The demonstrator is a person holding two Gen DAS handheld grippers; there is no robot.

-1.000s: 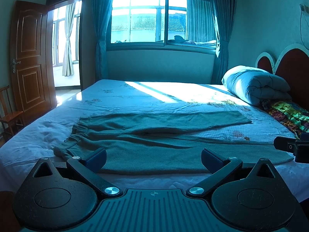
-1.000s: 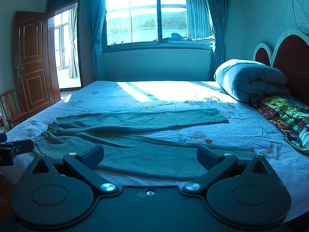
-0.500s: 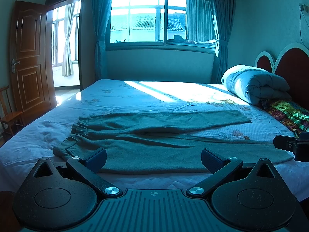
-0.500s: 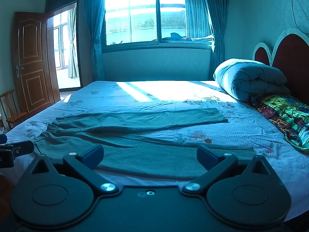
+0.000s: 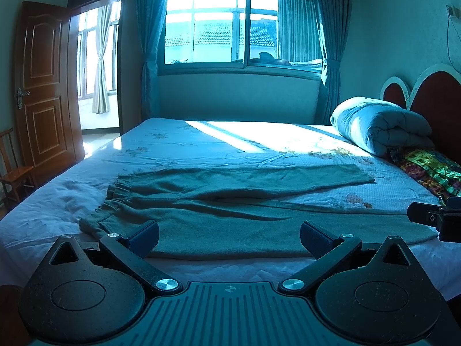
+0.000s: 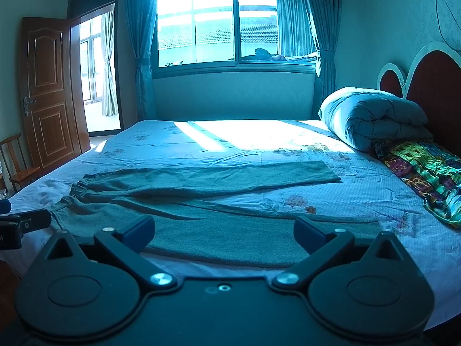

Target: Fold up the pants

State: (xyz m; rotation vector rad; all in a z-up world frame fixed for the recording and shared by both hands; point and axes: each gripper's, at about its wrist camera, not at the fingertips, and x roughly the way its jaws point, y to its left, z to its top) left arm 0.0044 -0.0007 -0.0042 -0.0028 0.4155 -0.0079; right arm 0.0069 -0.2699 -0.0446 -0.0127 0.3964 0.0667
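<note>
A pair of grey-green pants [image 5: 224,201] lies flat on the bed, waistband to the left, both legs running to the right and spread apart; it also shows in the right wrist view [image 6: 201,199]. My left gripper [image 5: 229,238] is open and empty, held just before the near leg's edge. My right gripper [image 6: 224,235] is open and empty, also at the near leg's edge, further right. Each gripper shows at the edge of the other's view: the right one [image 5: 435,220], the left one [image 6: 20,226].
The bed [image 5: 201,150] has a light floral sheet. A rolled duvet [image 5: 380,124] and a colourful cloth [image 5: 429,170] lie at the headboard on the right. A wooden chair [image 5: 13,170] and an open door [image 5: 43,86] stand to the left.
</note>
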